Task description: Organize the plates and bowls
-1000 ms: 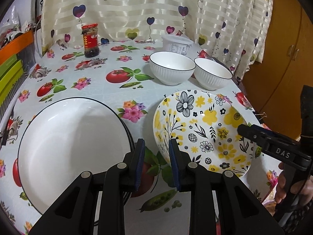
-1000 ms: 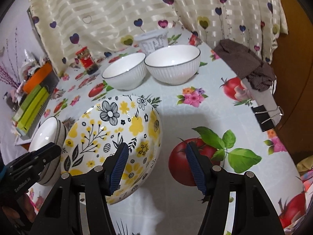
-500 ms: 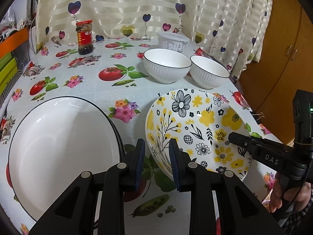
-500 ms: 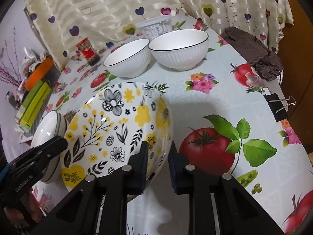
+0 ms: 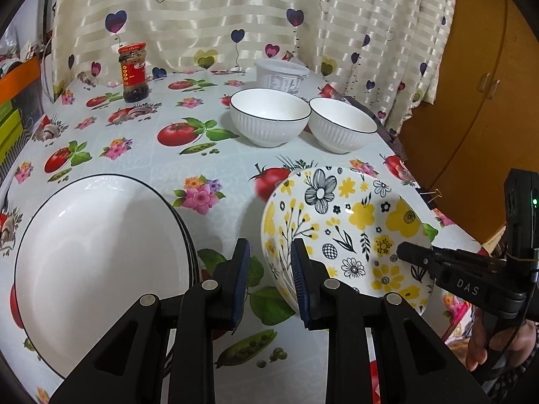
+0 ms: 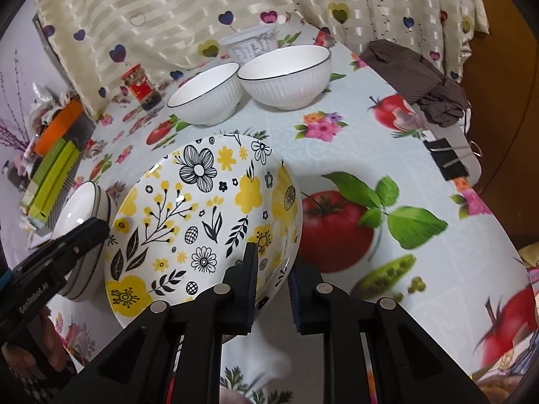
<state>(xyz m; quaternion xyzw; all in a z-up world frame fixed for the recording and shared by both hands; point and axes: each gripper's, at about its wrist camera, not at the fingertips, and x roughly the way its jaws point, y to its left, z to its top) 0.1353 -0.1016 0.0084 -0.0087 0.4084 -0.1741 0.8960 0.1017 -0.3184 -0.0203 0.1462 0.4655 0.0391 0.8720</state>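
Observation:
My right gripper point(image 6: 272, 271) is shut on the near rim of the yellow flowered plate point(image 6: 205, 215) and holds it tilted above the tablecloth. The plate also shows in the left wrist view point(image 5: 340, 232), with the right gripper point(image 5: 417, 256) on its right rim. My left gripper point(image 5: 267, 277) is nearly closed and empty, between that plate and a stack of white black-rimmed plates point(image 5: 97, 252). Two white ribbed bowls point(image 5: 269, 121) point(image 5: 342, 128) stand side by side farther back.
A red-labelled jar point(image 5: 133, 72) and a white plastic tub point(image 5: 281, 75) stand by the curtain. A brown cloth point(image 6: 417, 80) and a black binder clip point(image 6: 449, 158) lie at the table's right edge. Green and orange boxes point(image 6: 54, 168) lie at the left.
My right gripper closed on the flowered plate's rim and lifted it, tilting it. The left gripper stayed nearly closed and empty while its view shifted.

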